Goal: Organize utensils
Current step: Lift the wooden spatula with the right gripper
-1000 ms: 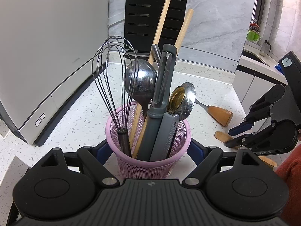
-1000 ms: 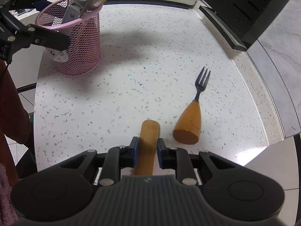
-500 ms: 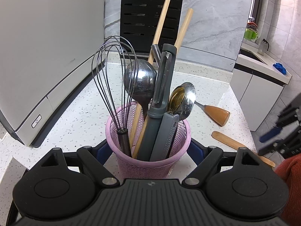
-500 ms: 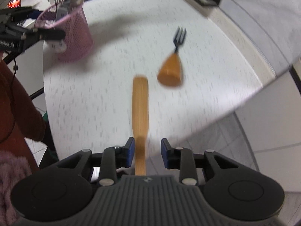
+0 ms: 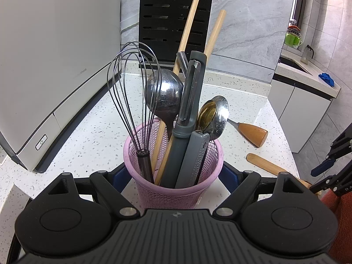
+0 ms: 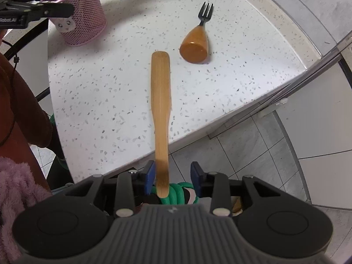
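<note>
A pink mesh basket (image 5: 176, 195) holds a whisk, a ladle, spoons, peelers and two wooden sticks. My left gripper (image 5: 173, 176) stands wide around it, blue pads against both its sides. A wooden spatula (image 6: 160, 101) lies on the white counter (image 6: 99, 92), its thin handle hanging past the edge. My right gripper (image 6: 172, 173) points down over that handle end. Its jaws are opening: the handle sits between them by the left pad, clear of the right one. A short fork (image 6: 195, 41) with a fat wooden handle lies beyond the spatula.
A large white appliance (image 5: 50, 66) fills the left of the counter and a black slotted rack (image 5: 173, 15) stands at the back wall. The counter edge runs just ahead of my right gripper, with tiled floor (image 6: 253, 158) below. A person's red sleeve (image 6: 19, 110) is at the left.
My right gripper has slid back along the spatula to its handle end, past the counter edge, and its jaws have spread apart. The left gripper and basket have not moved.
</note>
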Available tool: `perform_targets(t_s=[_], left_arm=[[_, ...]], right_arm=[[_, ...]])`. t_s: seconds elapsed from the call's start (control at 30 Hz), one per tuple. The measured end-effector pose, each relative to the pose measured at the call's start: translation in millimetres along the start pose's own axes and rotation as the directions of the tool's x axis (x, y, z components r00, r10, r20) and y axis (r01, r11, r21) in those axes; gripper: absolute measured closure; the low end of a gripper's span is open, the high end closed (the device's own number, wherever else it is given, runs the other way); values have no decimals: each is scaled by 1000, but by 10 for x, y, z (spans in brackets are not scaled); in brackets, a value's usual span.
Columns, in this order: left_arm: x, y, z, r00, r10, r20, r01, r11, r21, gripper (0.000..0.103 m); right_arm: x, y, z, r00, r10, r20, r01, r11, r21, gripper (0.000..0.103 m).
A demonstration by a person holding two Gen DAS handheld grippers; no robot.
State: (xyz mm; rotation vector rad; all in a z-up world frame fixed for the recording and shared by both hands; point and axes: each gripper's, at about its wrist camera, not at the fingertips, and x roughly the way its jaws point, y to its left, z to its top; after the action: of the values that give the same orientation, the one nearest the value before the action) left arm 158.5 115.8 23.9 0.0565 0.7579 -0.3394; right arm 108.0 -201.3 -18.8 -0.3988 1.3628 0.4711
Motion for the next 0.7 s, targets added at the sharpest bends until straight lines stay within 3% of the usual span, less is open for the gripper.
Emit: perform_targets(t_s=[0.4, 0.57, 0.7], left_arm=[[-2, -2, 1, 1000, 1, 0, -1, 1000, 0, 6], [-2, -3, 2, 1000, 1, 0, -1, 1000, -1, 6], [-1, -3, 4, 1000, 1, 0, -1, 1000, -1, 6]], right_arm=[[128, -27, 94, 999, 25, -41, -26, 1000, -17, 70], [137, -15, 104, 999, 30, -44, -32, 999, -36, 91], [112, 11, 80, 999, 10, -33, -12, 998, -62, 93]])
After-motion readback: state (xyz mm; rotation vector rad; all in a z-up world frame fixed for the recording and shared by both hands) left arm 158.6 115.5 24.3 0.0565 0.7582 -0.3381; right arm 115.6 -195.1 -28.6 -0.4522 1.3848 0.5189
